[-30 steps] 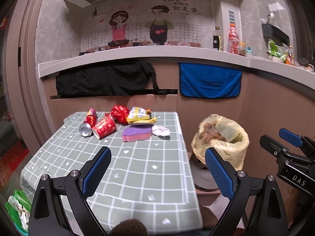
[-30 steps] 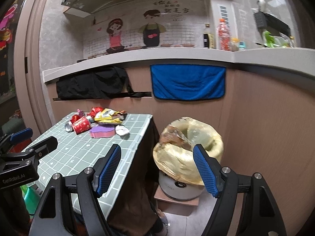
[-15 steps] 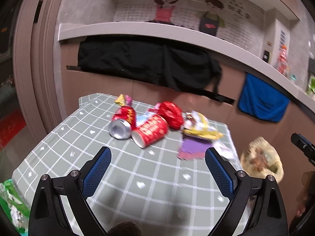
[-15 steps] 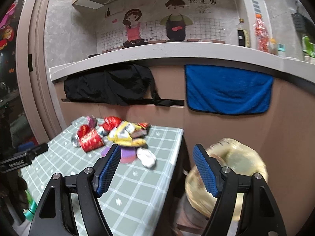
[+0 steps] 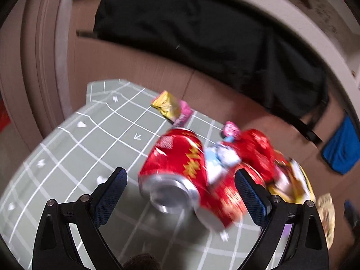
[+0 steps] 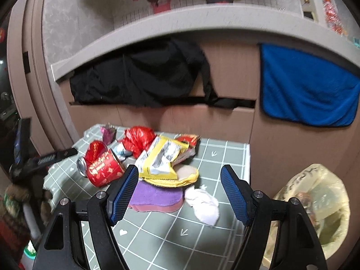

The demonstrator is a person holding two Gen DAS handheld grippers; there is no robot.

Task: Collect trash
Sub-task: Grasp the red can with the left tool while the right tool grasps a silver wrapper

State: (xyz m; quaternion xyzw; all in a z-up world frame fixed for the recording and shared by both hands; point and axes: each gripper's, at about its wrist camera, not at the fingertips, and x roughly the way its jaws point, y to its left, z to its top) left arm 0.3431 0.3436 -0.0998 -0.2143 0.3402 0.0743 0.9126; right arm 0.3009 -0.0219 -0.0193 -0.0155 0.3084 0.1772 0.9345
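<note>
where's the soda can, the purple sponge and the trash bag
soda can [image 5: 177,157], left wrist view, on its red side
purple sponge [image 6: 155,194], right wrist view, on its top face
trash bag [image 6: 324,202], right wrist view, on its yellow plastic rim

Left gripper [image 5: 180,189]: jaws wide apart, blue pads at lower left and lower right of frame, pitched downward. Right gripper [image 6: 178,191]: jaws wide apart, pads clamping nothing, fingers rising from the bottom edge.

Trash-littered [image 6: 162,157] green checked table [image 6: 171,231]
</note>
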